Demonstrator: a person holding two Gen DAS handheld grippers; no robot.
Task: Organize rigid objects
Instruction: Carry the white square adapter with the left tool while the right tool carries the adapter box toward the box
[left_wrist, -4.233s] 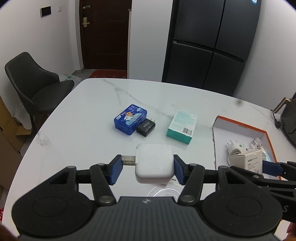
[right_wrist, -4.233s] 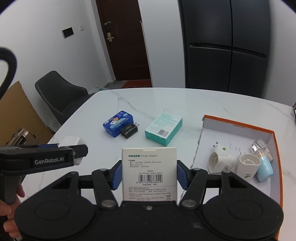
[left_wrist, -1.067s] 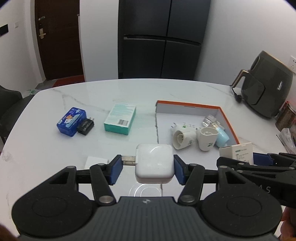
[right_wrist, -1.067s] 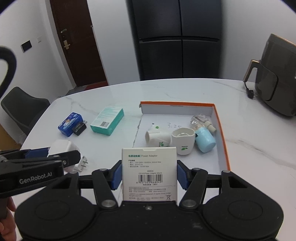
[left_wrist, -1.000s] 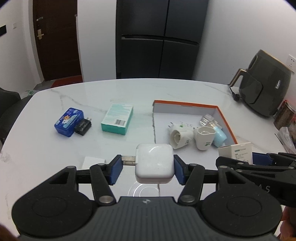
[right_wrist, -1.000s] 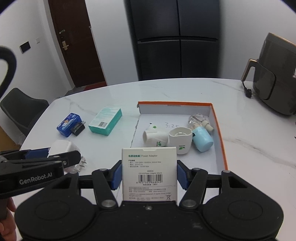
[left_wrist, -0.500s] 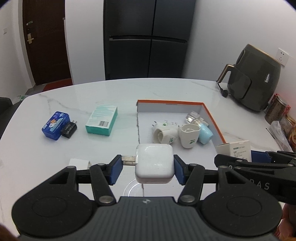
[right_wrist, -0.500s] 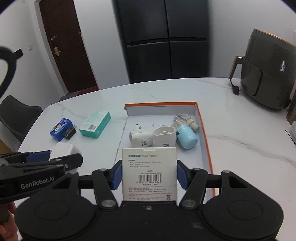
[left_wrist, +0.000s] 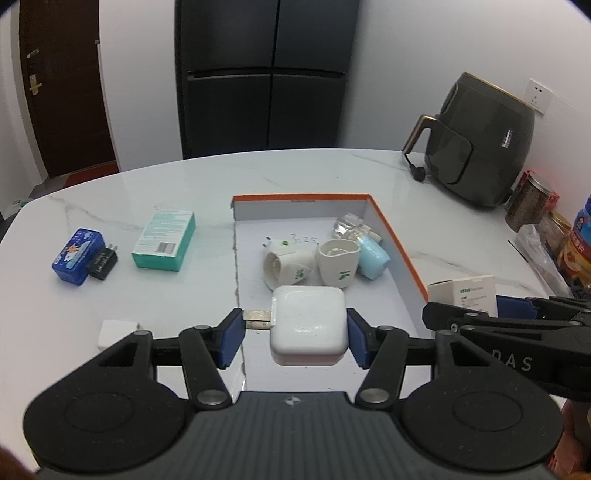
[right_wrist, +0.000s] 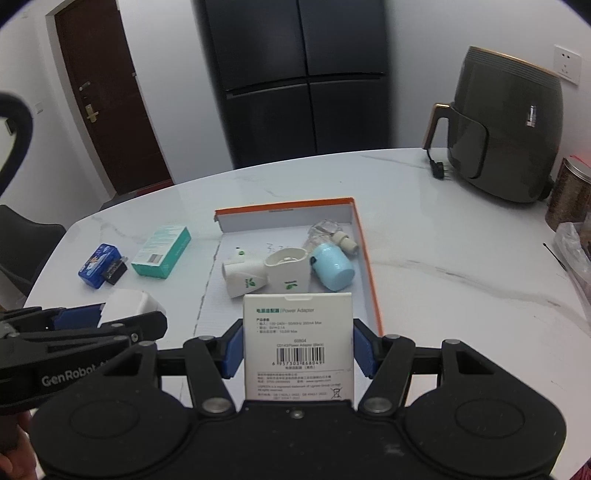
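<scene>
My left gripper (left_wrist: 295, 339) is shut on a white square charger (left_wrist: 308, 334), whose metal prong touches the left pad. It hangs above the near left corner of the orange-rimmed tray (left_wrist: 399, 254). My right gripper (right_wrist: 298, 350) is shut on a white power adapter box (right_wrist: 297, 325), held upright over the tray's near edge (right_wrist: 365, 251). Two white plug adapters (left_wrist: 288, 264), a light blue piece (left_wrist: 373, 258) and a clear piece (left_wrist: 347, 223) lie inside the tray. Each gripper shows at the side of the other's view.
On the marble table left of the tray lie a teal box (left_wrist: 164, 240), a blue box (left_wrist: 75, 256) with a black adapter (left_wrist: 105, 260) against it, and a small white cube (left_wrist: 118, 330). A dark air fryer (left_wrist: 480, 147) and jars (left_wrist: 532, 199) stand at the right.
Both grippers have swung right across the table with their loads. The tray has shifted from the right side to straight ahead. Neither grip has changed.
</scene>
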